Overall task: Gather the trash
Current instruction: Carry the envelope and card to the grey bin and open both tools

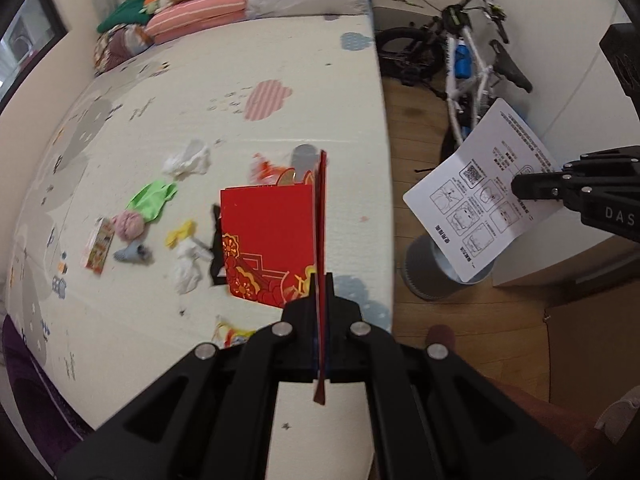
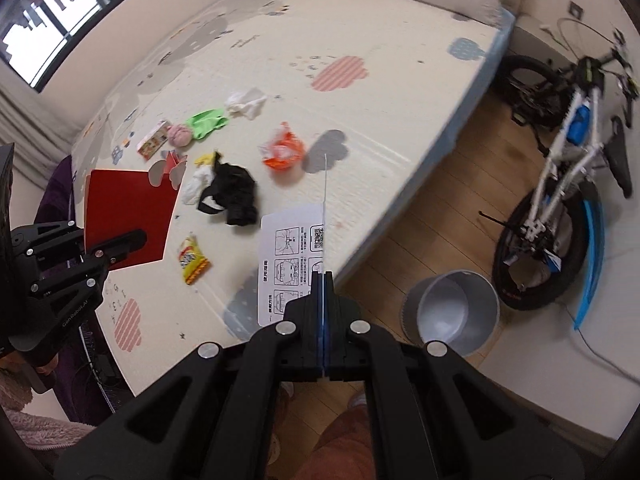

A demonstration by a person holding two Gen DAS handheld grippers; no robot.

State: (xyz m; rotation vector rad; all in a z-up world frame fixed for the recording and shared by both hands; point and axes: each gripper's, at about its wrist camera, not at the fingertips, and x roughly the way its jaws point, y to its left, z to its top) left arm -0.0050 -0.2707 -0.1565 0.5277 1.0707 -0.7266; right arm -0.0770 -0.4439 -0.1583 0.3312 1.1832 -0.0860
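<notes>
My left gripper (image 1: pixel 320 280) is shut on a red paper card (image 1: pixel 272 240) with gold flower print, held above the play mat; it also shows in the right wrist view (image 2: pixel 128 216). My right gripper (image 2: pixel 322 280) is shut on a white instruction sheet (image 2: pixel 292 264), held over the mat's edge; the sheet shows in the left wrist view (image 1: pixel 484 196) above the grey trash bin (image 1: pixel 436 272). The bin (image 2: pixel 452 312) stands empty on the wood floor. Trash lies on the mat: white tissue (image 2: pixel 246 104), green wrapper (image 2: pixel 206 122), orange wrapper (image 2: pixel 282 152), black cloth (image 2: pixel 232 194), yellow snack packet (image 2: pixel 192 260).
The cream play mat (image 2: pixel 360 128) with cloud prints covers the left and centre. A white and blue bicycle (image 2: pixel 568 168) leans at the right wall. Pillows and folded clothes (image 1: pixel 192 12) lie at the mat's far end. A window (image 2: pixel 48 12) is at the left.
</notes>
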